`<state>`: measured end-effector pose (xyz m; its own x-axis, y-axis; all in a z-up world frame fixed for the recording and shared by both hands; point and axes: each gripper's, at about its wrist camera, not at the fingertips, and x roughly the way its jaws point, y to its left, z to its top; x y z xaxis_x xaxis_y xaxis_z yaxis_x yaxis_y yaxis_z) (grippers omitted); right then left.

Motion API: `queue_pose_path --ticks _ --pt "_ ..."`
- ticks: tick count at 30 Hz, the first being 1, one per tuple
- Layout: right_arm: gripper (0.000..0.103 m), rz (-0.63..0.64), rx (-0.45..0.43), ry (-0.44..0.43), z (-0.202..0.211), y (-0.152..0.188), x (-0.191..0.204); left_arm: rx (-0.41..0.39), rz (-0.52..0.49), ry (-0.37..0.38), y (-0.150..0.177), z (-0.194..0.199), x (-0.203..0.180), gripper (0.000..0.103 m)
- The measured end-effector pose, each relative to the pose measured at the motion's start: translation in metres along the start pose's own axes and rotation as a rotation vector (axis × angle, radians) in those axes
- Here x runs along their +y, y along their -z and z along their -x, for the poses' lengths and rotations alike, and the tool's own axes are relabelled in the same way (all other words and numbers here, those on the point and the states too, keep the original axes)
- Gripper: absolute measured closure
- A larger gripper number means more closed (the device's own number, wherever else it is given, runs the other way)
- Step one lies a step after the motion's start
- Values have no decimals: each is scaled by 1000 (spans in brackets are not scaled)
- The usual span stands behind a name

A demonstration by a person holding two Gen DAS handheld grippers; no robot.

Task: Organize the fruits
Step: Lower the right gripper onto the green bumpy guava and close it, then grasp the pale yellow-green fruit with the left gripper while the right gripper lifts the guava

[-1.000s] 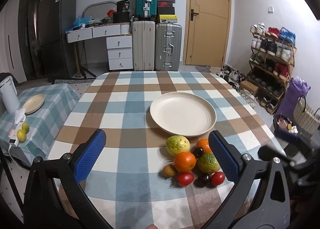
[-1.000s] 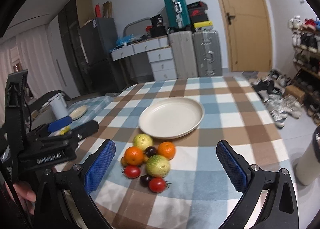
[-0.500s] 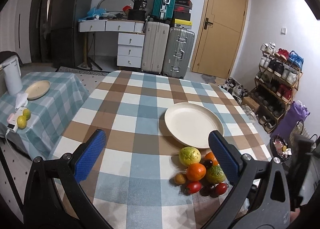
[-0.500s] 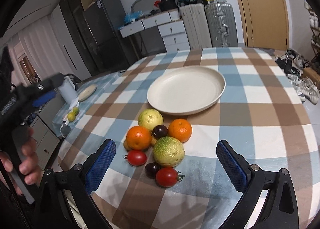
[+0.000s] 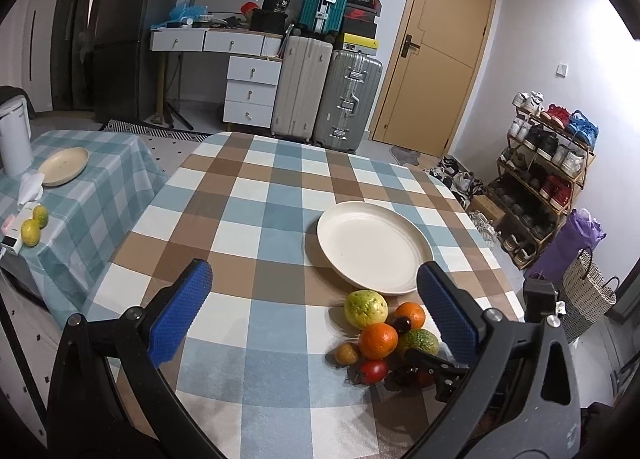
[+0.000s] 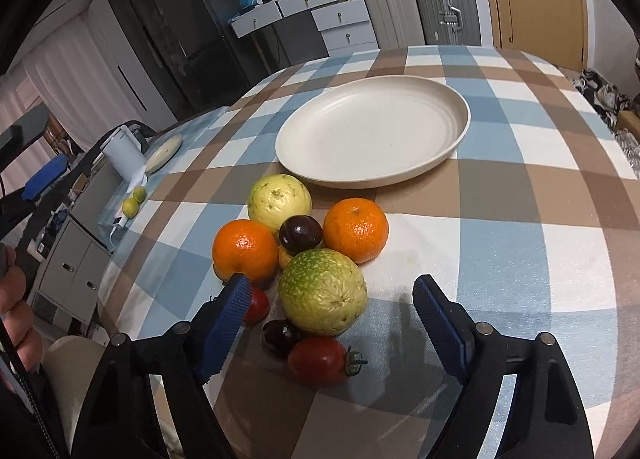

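A pile of fruit lies on the checked tablecloth in front of an empty cream plate (image 6: 372, 135), also in the left wrist view (image 5: 372, 247). The pile holds a green guava (image 6: 322, 291), a pale yellow guava (image 6: 279, 201), two oranges (image 6: 245, 250) (image 6: 355, 229), dark plums (image 6: 300, 234) and red tomatoes (image 6: 318, 359). My right gripper (image 6: 334, 303) is open, low over the pile, its jaws either side of the green guava without touching it. My left gripper (image 5: 314, 305) is open and empty, higher up, left of the pile (image 5: 378, 339).
A side table (image 5: 72, 195) with a small plate, white kettle and two limes stands to the left. Suitcases (image 5: 324, 95), drawers and a door are at the back. A shoe rack (image 5: 540, 179) and basket stand to the right.
My right gripper has come down and forward onto the fruit pile, now straddling the green guava. My left gripper has swung left and back, so the pile sits at its lower right.
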<state>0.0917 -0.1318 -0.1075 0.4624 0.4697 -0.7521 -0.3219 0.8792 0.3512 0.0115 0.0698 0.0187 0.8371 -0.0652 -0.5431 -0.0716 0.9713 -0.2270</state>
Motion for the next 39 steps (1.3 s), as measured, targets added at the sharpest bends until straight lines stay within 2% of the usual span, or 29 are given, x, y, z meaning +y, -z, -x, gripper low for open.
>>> queue_pose_path --ticks 5,9,16,19,26,28,33,39 --pt "28 -28 21 -16 -5 -1 -5 0 -6 5 1 0 -1 1" --pt "54 -50 54 -56 -9 -2 -5 1 1 -7 1 0 -1 1" --pt "55 -63 64 -61 -9 -2 -7 2 -1 -10 1 0 0 1" --pt "55 -67 59 -67 -4 -1 -8 4 -2 -55 4 -5 3 1" --pt "55 -79 6 -82 15 -1 -15 82 43 -61 9 -29 12 1" --pt "55 -97 -11 -87 22 -2 -18 128 62 -92 11 -41 17 1" --pt "55 -126 -94 -114 51 -10 -26 265 159 -14 19 -76 27 1" --pt "55 -127 -147 -152 72 -14 -25 374 150 58 26 -117 7 1"
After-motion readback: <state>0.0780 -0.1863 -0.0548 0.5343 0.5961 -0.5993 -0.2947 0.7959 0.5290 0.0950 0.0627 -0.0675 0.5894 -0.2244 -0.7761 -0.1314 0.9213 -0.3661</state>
